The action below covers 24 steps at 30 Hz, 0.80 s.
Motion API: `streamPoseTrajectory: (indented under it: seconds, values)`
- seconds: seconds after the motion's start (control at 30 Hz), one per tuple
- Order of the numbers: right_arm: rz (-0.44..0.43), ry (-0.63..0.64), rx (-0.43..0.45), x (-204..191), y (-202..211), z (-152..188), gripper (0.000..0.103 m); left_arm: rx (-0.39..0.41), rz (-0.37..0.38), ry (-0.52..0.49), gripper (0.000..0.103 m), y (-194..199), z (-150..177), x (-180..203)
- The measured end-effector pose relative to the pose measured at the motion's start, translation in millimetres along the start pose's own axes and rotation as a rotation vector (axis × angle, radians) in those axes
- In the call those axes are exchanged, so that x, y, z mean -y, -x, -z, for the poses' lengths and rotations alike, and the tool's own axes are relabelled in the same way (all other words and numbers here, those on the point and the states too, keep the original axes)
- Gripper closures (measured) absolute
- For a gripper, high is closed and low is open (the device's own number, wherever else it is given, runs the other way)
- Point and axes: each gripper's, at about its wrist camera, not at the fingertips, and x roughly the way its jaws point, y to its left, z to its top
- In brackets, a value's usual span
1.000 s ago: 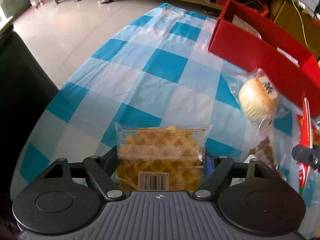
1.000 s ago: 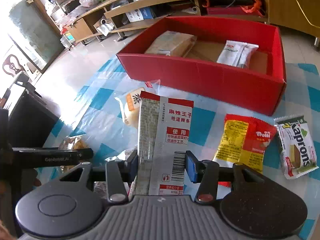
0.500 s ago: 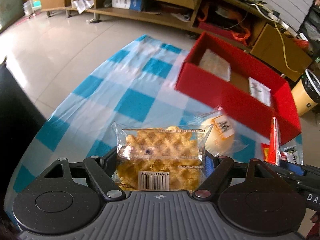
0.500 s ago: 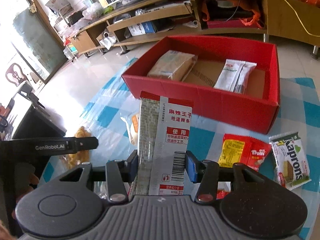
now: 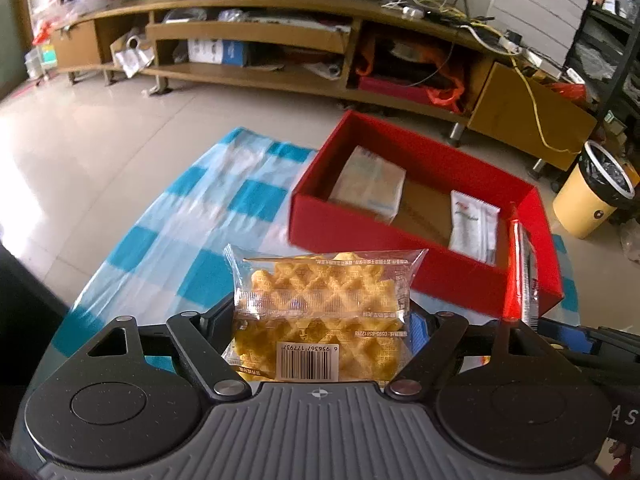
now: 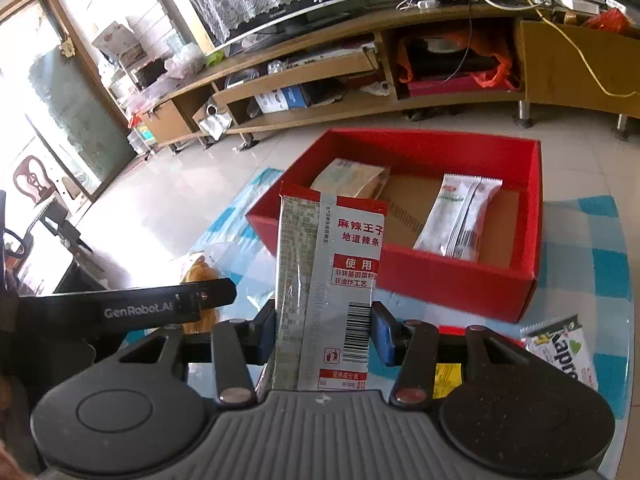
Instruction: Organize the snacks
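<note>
My left gripper (image 5: 320,320) is shut on a clear packet of yellow waffles (image 5: 324,304) and holds it above the table, short of the red box (image 5: 384,248). My right gripper (image 6: 324,324) is shut on a tall red and grey spicy strip packet (image 6: 328,272), held upright before the red box (image 6: 452,276). The box holds a tan packet (image 6: 352,178) and a white packet (image 6: 456,216). The spicy packet also shows edge-on in the left wrist view (image 5: 520,272). The left gripper's side (image 6: 132,308) shows at the left of the right wrist view.
A blue and white checked cloth (image 5: 216,236) covers the table. A Kaprons wafer packet (image 6: 564,352) and a yellow packet (image 6: 448,380) lie at the right front. A wooden TV cabinet (image 5: 280,40) stands beyond, and a yellow bin (image 5: 592,200) at the right.
Both grippers have risen and moved toward the red box with their packets. The box's inside now shows more fully in both views.
</note>
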Motion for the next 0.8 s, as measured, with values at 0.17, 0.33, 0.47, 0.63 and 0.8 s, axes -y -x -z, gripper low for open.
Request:
streamPoseTrajectory:
  seconds: [0.17, 0.33, 0.47, 0.63, 0.8]
  values:
    - [0.007, -0.009, 0.028, 2, 4, -9, 0.055, 0.016, 0.008, -0.007, 0.019, -2, -10, 8]
    - [0.018, -0.015, 0.047, 4, 4, -16, 0.055, 0.044, 0.0, -0.02, 0.019, -2, -20, 13]
    - [0.021, -0.023, 0.062, 5, 5, -23, 0.055, 0.06, -0.001, -0.026, 0.019, -2, -27, 16]
    - [0.027, -0.033, 0.078, 8, 4, -31, 0.055, 0.078, -0.009, -0.037, 0.019, -4, -35, 20]
    - [0.034, -0.041, 0.085, 11, 3, -37, 0.055, 0.089, -0.011, -0.046, 0.019, -7, -42, 24]
